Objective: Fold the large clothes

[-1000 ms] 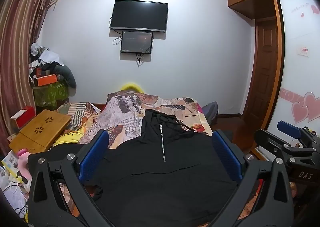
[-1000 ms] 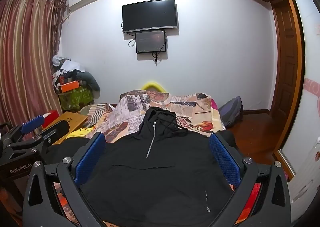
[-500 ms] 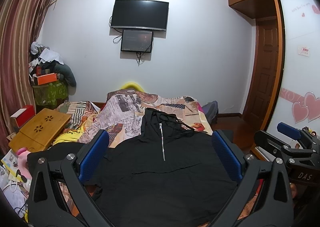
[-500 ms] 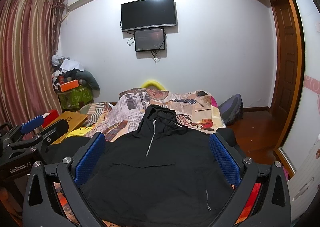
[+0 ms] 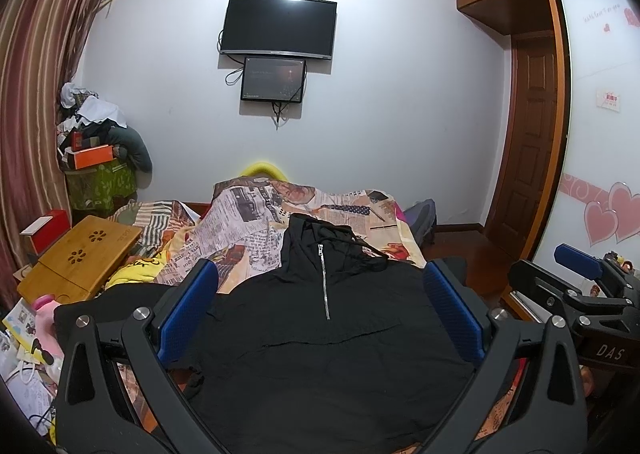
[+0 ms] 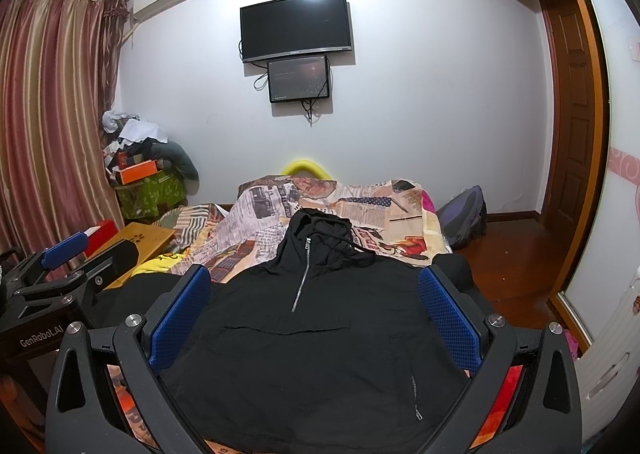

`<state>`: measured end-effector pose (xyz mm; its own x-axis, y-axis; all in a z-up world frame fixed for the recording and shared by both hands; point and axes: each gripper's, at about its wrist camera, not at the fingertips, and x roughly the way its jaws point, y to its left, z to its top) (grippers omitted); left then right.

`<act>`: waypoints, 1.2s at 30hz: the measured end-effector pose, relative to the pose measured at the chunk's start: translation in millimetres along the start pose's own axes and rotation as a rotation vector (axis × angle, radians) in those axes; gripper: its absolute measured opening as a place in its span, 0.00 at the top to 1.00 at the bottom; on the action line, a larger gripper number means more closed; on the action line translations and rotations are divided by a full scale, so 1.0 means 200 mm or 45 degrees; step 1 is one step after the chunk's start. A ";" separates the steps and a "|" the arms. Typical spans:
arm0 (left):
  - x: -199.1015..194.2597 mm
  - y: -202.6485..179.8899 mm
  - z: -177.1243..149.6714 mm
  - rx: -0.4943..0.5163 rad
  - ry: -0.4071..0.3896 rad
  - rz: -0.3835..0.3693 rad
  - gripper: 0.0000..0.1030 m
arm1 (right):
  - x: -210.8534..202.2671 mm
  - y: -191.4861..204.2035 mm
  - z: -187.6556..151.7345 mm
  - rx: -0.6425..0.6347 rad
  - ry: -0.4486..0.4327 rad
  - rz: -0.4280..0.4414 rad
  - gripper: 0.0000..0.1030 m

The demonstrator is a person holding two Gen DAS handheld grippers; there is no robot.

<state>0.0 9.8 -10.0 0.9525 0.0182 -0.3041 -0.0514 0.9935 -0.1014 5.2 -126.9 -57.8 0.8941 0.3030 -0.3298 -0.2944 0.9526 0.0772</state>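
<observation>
Black hoodie [image 5: 320,342] lies flat on newspaper-print bedspread [image 5: 256,221].

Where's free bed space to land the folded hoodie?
Freest: the newspaper-print bedspread beyond the hood of the black hoodie, toward the wall. Crowded on the left: wooden lap desk, yellow garment, pink clutter at the bed edge.

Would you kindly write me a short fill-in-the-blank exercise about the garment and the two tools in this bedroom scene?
1. The black hoodie lies spread flat on the ____.
2. Its silver zipper runs down from the ____.
3. The left tool and right tool both have their jaws ____.
4. The pads on each tool are ____ in colour.

Missing words: bed; hood; open; blue
</observation>
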 end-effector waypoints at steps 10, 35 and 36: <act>0.00 0.01 -0.02 0.002 0.007 -0.007 0.00 | 0.00 -0.02 0.00 0.008 0.007 -0.002 0.00; 0.07 0.00 0.00 -0.006 0.049 -0.013 0.00 | 0.04 -0.03 -0.01 0.008 0.035 -0.016 0.00; 0.08 0.00 0.00 -0.010 0.054 -0.014 0.00 | 0.05 -0.03 -0.01 0.006 0.039 -0.018 0.00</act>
<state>14.3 10.6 -14.7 0.9395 0.0023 -0.3424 -0.0435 0.9927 -0.1127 14.5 -129.5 -63.1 0.8875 0.2882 -0.3595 -0.2797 0.9570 0.0767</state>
